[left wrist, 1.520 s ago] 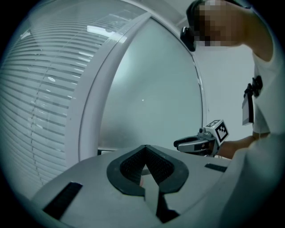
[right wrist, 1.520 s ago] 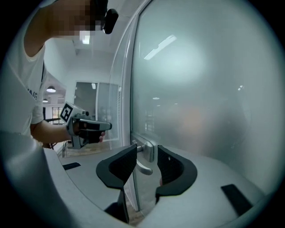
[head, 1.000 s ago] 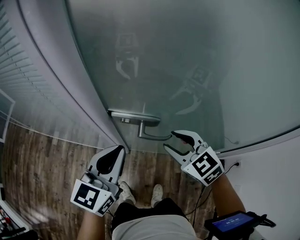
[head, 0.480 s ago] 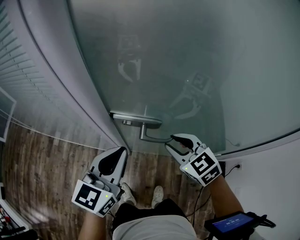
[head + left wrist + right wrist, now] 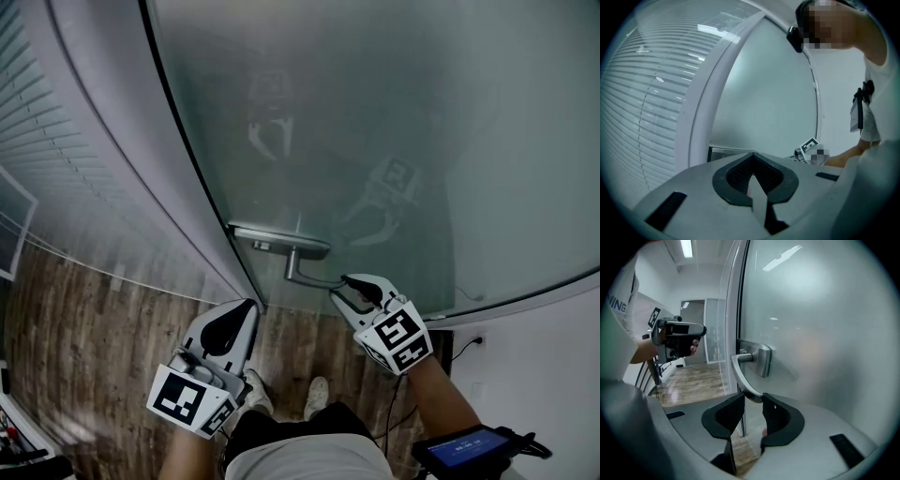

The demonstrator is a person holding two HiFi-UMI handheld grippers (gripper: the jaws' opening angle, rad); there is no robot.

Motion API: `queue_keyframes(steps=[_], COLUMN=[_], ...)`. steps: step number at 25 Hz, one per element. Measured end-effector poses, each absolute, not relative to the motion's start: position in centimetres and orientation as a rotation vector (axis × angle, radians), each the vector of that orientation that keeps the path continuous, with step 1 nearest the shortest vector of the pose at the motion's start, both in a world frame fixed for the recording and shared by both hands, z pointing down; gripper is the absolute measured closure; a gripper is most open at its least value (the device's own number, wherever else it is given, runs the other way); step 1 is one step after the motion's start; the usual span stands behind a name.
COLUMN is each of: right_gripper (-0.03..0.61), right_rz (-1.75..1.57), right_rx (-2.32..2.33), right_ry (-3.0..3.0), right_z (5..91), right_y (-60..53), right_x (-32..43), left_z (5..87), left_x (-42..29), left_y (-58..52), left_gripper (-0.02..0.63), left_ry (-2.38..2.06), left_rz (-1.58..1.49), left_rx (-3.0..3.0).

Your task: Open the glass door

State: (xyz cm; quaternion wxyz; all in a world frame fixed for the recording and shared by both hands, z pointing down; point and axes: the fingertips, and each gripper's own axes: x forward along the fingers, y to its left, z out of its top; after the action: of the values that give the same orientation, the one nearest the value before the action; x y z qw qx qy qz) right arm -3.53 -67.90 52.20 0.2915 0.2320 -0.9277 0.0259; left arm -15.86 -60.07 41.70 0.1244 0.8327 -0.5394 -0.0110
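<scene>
The frosted glass door (image 5: 375,112) carries a metal lever handle (image 5: 311,278) on a plate (image 5: 279,240) near its left edge. My right gripper (image 5: 349,288) is shut on the lever's free end. Its jaws have just been closing with the lever between them. In the right gripper view the handle (image 5: 740,373) slopes down into my right gripper (image 5: 753,400), both pads against its tip. My left gripper (image 5: 247,304) hangs shut and holding nothing below the door's edge, clear of the handle. The left gripper view shows its fingertips (image 5: 752,158) meeting in front of the door (image 5: 764,93).
A white door frame (image 5: 122,159) and a glass wall with blinds (image 5: 37,141) run along the left. Wood floor (image 5: 94,319) and the person's shoes (image 5: 314,394) lie below. A white wall (image 5: 553,347) is at the right, a small screen device (image 5: 464,448) at the bottom right.
My right gripper's jaws went from wide open around the lever's end to closed on it, and the gripper sank a little. The left gripper stayed where it was.
</scene>
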Motion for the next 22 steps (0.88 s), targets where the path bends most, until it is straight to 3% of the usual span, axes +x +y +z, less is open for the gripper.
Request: queue_keyframes(steps=[22], right_gripper=[0.456], right_rz=[0.123], right_rx=[0.796], right_ry=[-2.472], right_z=[51.3], right_y=[-76.2], right_x=[-4.2], left_z=[40.7], left_x=[-16.4], left_y=[-60.3], left_gripper=[0.614], left_ry=[-1.588], left_rz=[-0.023], left_rx=[2.425])
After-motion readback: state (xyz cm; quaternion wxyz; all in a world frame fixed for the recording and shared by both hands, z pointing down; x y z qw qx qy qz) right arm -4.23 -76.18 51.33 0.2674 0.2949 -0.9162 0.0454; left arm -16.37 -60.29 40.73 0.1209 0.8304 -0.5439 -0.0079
